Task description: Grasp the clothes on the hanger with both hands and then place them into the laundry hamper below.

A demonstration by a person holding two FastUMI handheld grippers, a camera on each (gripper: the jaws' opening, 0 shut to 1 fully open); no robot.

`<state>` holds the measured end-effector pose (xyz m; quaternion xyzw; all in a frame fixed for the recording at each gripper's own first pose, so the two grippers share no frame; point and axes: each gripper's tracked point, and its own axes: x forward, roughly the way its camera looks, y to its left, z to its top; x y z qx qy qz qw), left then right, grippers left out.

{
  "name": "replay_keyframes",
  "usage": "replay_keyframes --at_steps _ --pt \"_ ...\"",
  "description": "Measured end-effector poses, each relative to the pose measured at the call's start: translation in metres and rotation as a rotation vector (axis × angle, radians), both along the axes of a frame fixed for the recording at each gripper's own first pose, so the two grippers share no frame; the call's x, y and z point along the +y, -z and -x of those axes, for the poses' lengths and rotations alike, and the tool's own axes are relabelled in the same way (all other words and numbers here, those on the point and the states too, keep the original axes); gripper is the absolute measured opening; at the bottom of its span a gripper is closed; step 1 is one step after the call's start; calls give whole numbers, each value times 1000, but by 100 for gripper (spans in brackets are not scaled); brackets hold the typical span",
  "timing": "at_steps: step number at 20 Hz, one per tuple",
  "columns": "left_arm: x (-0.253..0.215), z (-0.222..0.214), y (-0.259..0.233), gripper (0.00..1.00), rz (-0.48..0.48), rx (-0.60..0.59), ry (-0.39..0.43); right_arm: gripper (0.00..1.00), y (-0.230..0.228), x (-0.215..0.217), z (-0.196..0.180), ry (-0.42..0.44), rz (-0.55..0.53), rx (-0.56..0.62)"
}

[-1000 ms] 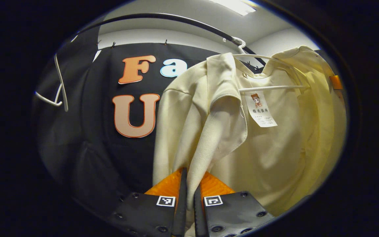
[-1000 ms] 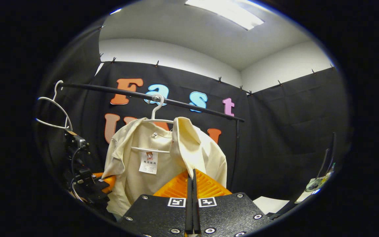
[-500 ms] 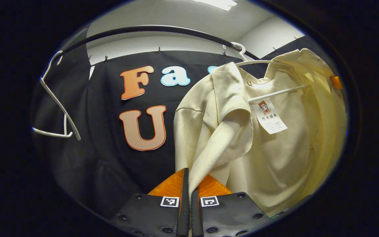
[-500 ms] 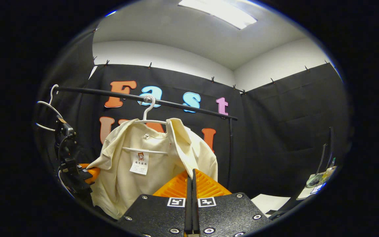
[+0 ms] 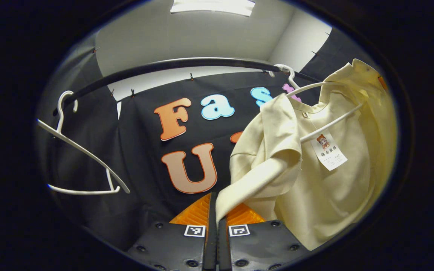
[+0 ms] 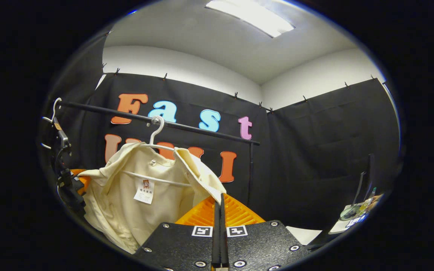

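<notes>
Two grips in place, one garment strung between them. Far left in the left gripper view, an empty hanger (image 5: 85, 150) hooked on the dark rail (image 5: 171, 64), well apart from the work. Next along, the left gripper (image 5: 214, 201), jaws clamped on a fold of the cream shirt (image 5: 326, 188) at its open front edge, cloth drawn taut up toward the shoulder. Further right, the white hanger (image 5: 330, 122) through the neck, hook over the rail, hanging tilted, with the shirt draped on it and not yet lifted free. In the right gripper view, the same shirt at left, then the right gripper (image 6: 219, 203) at centre, jaws pressed together with the other front edge running down into their tips, apparently pinched there.

Judged step: two-handed grasp made, stripping the shirt off the hanger now in hand. Next move: draw both edges outward and down so the shoulders slip off the hanger's ends. Take care not to drag the hook off the rail. Then lower the shirt into the laundry hamper below and part both sets of jaws
</notes>
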<state>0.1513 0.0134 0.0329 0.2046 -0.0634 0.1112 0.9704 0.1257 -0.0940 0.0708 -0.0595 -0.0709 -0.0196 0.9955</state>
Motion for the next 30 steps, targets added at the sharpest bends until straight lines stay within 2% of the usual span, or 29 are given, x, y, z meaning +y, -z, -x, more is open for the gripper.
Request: replay_keyframes --at_steps 6,9,12,16,17,19,23,26,30 --pt "47 -16 -51 8 1 -81 -94 0 -56 -52 -12 84 -26 -84" --pt "56 -23 -78 8 -7 -128 -121 0 -73 -71 -31 108 -7 -84" --pt "63 -38 -83 8 2 -133 -140 0 -80 -84 -53 118 -9 -77" --pt "86 -64 -54 8 29 -69 -186 0 -63 -102 -75 152 -27 -35" --pt "91 -68 -44 9 47 -50 -194 4 -60 -101 -76 147 -47 -31" --pt "95 -73 -31 8 47 -30 -203 0 -48 -100 -81 141 -62 -27" --pt "94 -88 9 8 70 90 -200 0 -11 -101 -93 157 -12 51" --pt "100 -92 32 9 103 140 -217 0 7 -101 -90 151 -29 80" --pt "91 -108 69 8 126 271 -185 0 46 -104 -99 145 -25 169"
